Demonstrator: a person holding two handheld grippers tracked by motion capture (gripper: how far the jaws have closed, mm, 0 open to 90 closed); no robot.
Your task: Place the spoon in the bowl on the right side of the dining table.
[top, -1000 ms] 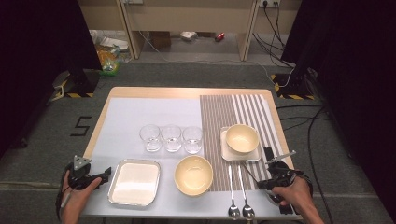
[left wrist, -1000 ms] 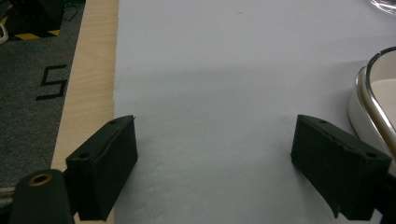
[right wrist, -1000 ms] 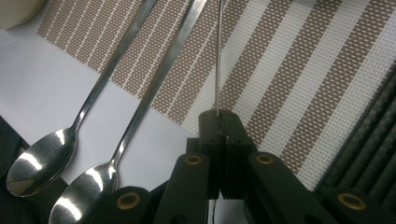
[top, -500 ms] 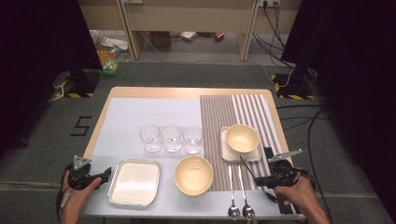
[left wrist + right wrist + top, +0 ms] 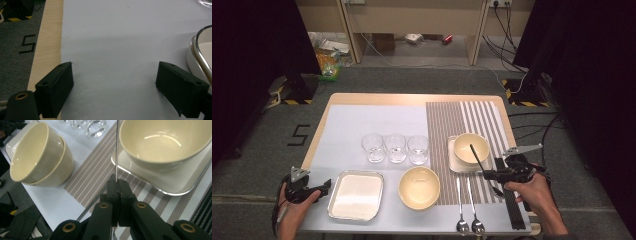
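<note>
At the lower right of the high view your right gripper (image 5: 488, 173) is clamped on a thin dark chopstick (image 5: 476, 157); in the right gripper view the jaws are pressed together on that chopstick (image 5: 116, 150), which runs straight up the frame. In the high view the stick slants up and left, its tip over the cream bowl (image 5: 471, 148) that sits on a square white plate (image 5: 453, 164) on the striped mat (image 5: 451, 120).

At the lower left, your left gripper (image 5: 323, 186) rests by the table edge with its jaws wide apart and nothing between them, just left of the metal tray (image 5: 356, 195).

Along the bottom edge lie two spoons (image 5: 468, 220), side by side. A second cream bowl (image 5: 419, 187) sits beside the tray. Farther up, three clear glasses (image 5: 395, 147) stand in a row at mid-frame.
</note>
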